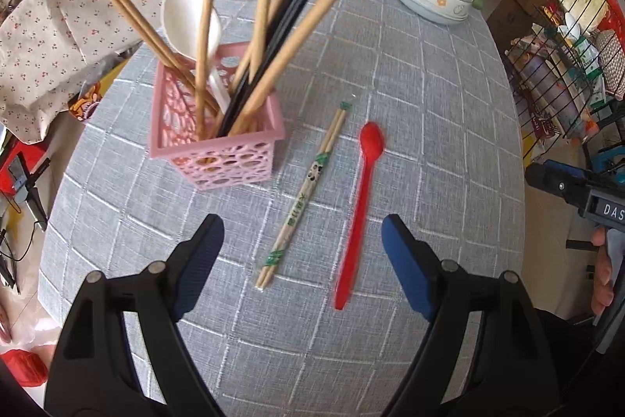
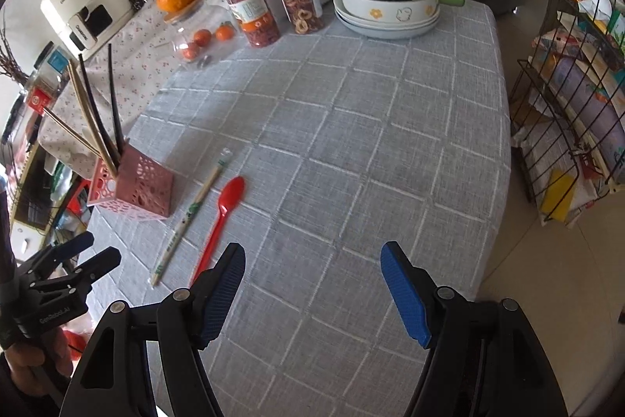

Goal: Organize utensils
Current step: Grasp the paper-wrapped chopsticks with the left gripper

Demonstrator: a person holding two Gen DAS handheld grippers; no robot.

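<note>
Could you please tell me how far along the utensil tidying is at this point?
Mostly done: several wooden and black chopsticks and a white spoon already stand in the pink basket. Nothing is in hand; the left tongs and right tongs are both open and empty. Left: the wrapped chopsticks and the red spoon, lying side by side on the tablecloth beside the basket.

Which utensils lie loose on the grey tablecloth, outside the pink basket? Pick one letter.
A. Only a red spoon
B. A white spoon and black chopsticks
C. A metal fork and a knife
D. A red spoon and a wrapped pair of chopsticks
D: the red spoon and the wrapped pair of chopsticks lie side by side on the tablecloth, beside the pink basket.
</note>
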